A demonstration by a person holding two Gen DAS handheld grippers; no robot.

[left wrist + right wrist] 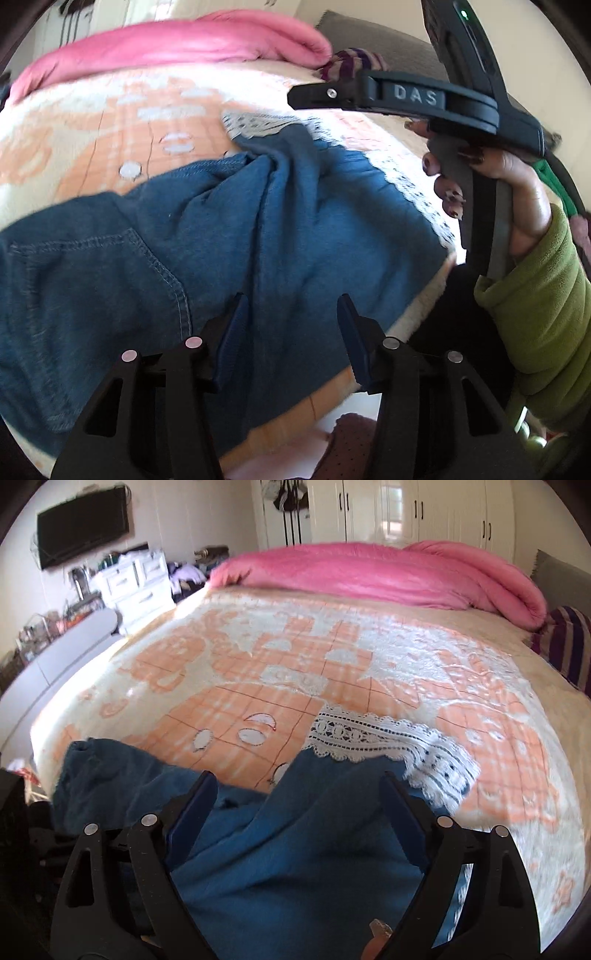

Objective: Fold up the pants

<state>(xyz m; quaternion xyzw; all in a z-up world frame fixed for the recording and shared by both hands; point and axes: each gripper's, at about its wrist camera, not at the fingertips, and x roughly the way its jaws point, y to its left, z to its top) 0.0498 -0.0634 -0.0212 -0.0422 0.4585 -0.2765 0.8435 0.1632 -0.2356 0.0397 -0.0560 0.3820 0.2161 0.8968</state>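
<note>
The crumpled blue denim pants (295, 849) with white lace hems lie at the bed's (332, 657) near edge, under both claws: left gripper (291, 314) and right gripper (297, 794) stand apart, holding nothing.

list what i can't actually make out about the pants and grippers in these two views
- Waistband end of the blue pants: cut off by the left and bottom edges in the left wrist view.
- Near part of the pants: runs under the open right gripper and off the bottom edge in the right wrist view.
- Lace hem: the two legs cannot be told apart; bunched denim covers them.
- Left gripper: open; contact with the denim unclear, motion blur.
</note>
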